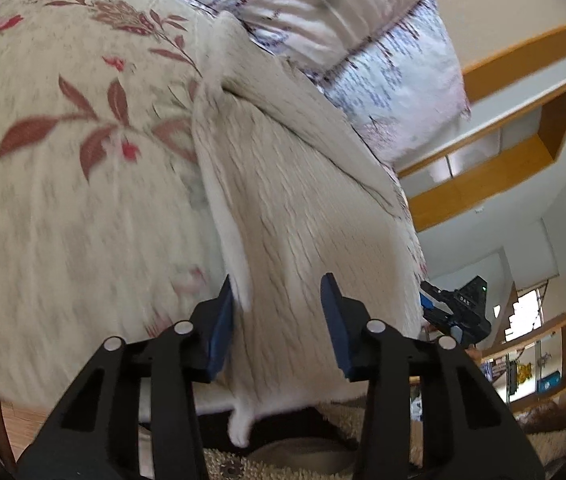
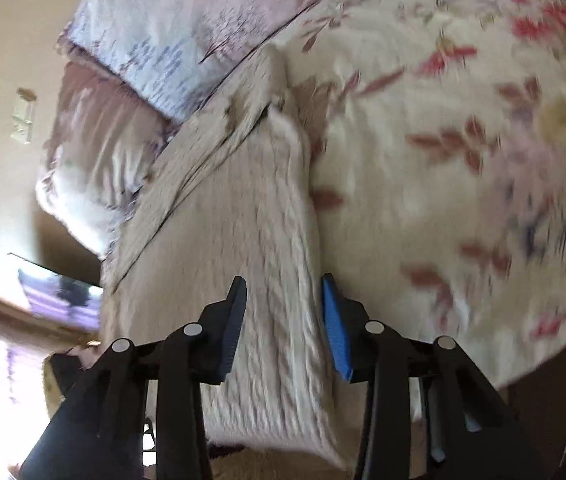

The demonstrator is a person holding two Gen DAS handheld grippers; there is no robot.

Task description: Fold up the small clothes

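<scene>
A cream knitted garment [image 1: 291,200] lies on the floral bedspread [image 1: 63,180], and its near end hangs over the bed's edge. My left gripper [image 1: 281,304] straddles that near end. Its blue pads stand apart, the left one against a folded side edge, the right one clear of the cloth. In the right wrist view the same garment [image 2: 243,220] runs away from me, with my right gripper [image 2: 285,304] over its right-hand edge. The knit fills the gap between the parted pads, which do not visibly squeeze it. The right gripper's black body [image 1: 463,308] shows past the garment's far side.
Patterned pillows [image 1: 395,80] [image 2: 155,48] lie just beyond the garment's far end. The bedspread [image 2: 443,160] spreads wide beside it. A wooden wall shelf [image 1: 503,152] hangs behind the bed. A shaggy rug [image 1: 219,464] covers the floor below the bed's edge.
</scene>
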